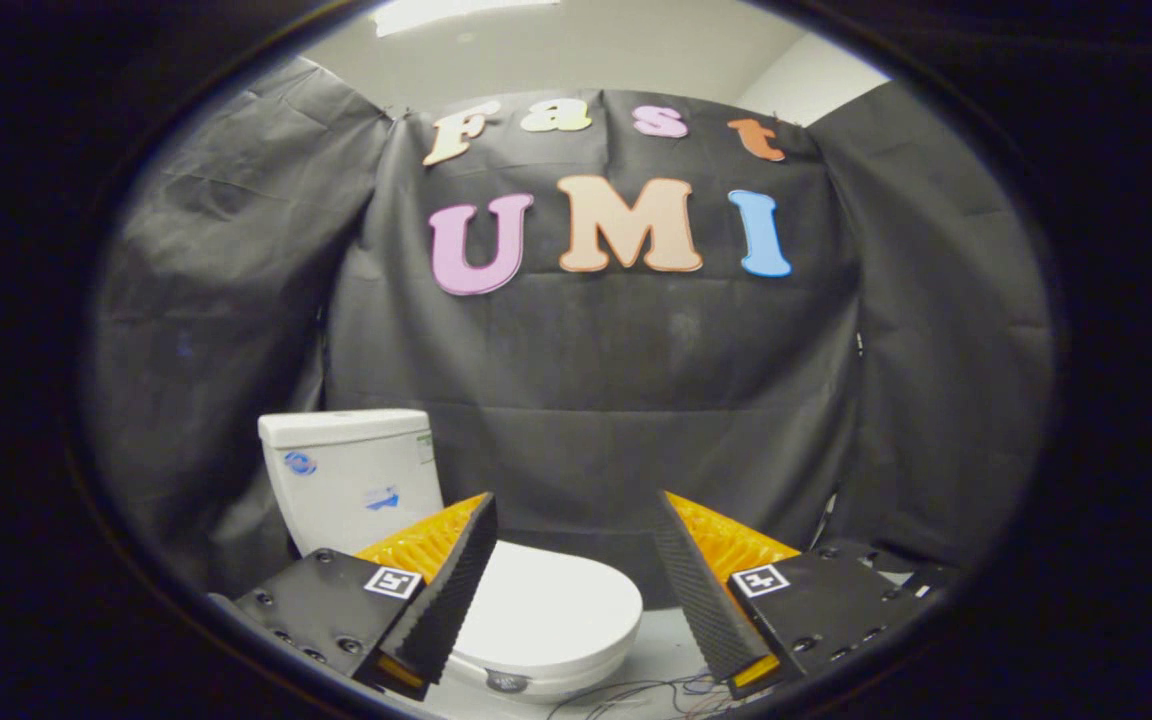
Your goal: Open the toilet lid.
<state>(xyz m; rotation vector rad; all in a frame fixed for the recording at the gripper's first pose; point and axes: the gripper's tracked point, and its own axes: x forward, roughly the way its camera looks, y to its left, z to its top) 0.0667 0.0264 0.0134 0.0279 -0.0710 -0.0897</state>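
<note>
White ceramic tank (pixel 351 480) stands at far left against the black cloth wall (pixel 586 380), with small blue stickers on its front face. Just right of the tank the left finger (pixel 451 590), black ribbed pad with orange backing, crosses in front of the toilet. The toilet lid (pixel 546 605) lies flat and closed, white, mostly between the two fingers and below them, nearer the left one. The gripper (pixel 576 590) is wide apart, holding nothing, not touching the lid. Thin wires (pixel 636 695) lie on the pale floor beside the bowl. Right finger (pixel 701 590) stands clear of the toilet.
</note>
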